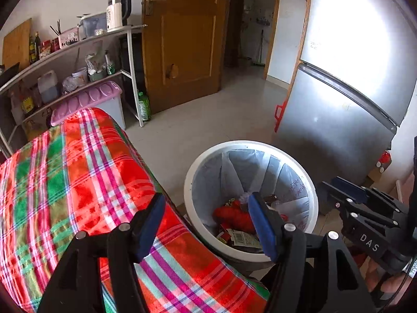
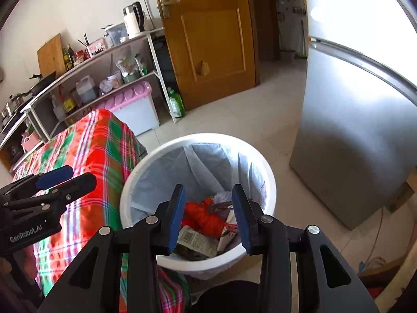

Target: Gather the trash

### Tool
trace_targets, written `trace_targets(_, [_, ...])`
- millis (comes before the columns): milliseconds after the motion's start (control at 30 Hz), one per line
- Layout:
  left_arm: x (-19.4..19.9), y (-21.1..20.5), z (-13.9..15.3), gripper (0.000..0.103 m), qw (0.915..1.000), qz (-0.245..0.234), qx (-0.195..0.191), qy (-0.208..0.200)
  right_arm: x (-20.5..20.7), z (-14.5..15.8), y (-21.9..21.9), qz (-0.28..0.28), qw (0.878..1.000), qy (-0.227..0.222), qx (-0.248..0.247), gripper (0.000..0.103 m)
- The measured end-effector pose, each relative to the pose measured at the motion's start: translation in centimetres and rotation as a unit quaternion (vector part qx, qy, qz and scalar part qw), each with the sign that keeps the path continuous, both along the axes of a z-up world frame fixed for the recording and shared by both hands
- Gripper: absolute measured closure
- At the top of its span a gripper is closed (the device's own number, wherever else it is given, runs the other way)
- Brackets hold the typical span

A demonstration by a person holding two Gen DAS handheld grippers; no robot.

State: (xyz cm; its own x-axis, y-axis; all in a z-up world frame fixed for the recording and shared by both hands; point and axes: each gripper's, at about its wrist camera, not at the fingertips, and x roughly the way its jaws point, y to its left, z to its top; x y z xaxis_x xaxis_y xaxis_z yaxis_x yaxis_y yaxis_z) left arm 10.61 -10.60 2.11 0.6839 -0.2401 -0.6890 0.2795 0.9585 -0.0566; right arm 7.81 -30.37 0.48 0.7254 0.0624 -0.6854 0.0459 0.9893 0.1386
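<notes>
Your left claw [image 1: 206, 224] stands wide and empty at the edge of the plaid-covered surface [image 1: 78, 182], beside the white bin [image 1: 190, 182] already holding the trash [image 1: 234, 216]. Your right claw [image 2: 208, 214] hangs half-open and empty right over that bin [image 2: 268, 182]; I judge a careless swing could knock its rim and tip it.

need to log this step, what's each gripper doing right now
left gripper: open, nothing between its pads.
right gripper: open, empty, above the white trash bin.
</notes>
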Motion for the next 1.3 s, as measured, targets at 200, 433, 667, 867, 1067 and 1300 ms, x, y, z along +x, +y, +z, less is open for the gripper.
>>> trace_targets(200, [-3.1, 1.4, 1.2, 0.028, 0.9994, 0.018, -0.01, -0.027, -3.3, 1.5, 1.2, -0.001, 1.0, -0.03, -0.005, 0.065])
trace_targets(433, [-6.1, 2.3, 2.0, 0.025, 0.9982, 0.021, -0.004, -0.056, -6.1, 2.7, 2.2, -0.009, 0.998, -0.056, -0.017, 0.065])
trace_targets(667, [-7.9, 3.4, 2.6, 0.023, 0.9964, 0.037, 0.002, -0.076, -7.9, 2.9, 3.4, -0.01, 0.997, -0.068, -0.031, 0.065])
trace_targets(867, [-8.9, 3.8, 2.5, 0.021, 0.9959, 0.045, 0.003, -0.079, -8.9, 2.8, 3.9, -0.013, 0.997, -0.077, -0.026, 0.065])
trace_targets(1067, [-9.4, 4.0, 2.2, 0.021, 0.9956, 0.052, 0.008, -0.077, -9.3, 2.9, 4.2, -0.015, 0.996, -0.083, -0.023, 0.065])
trace_targets(1300, [-9.4, 3.8, 1.7, 0.021, 0.9958, 0.054, 0.017, -0.072, -9.5, 2.9, 4.5, -0.016, 0.996, -0.08, -0.028, 0.065])
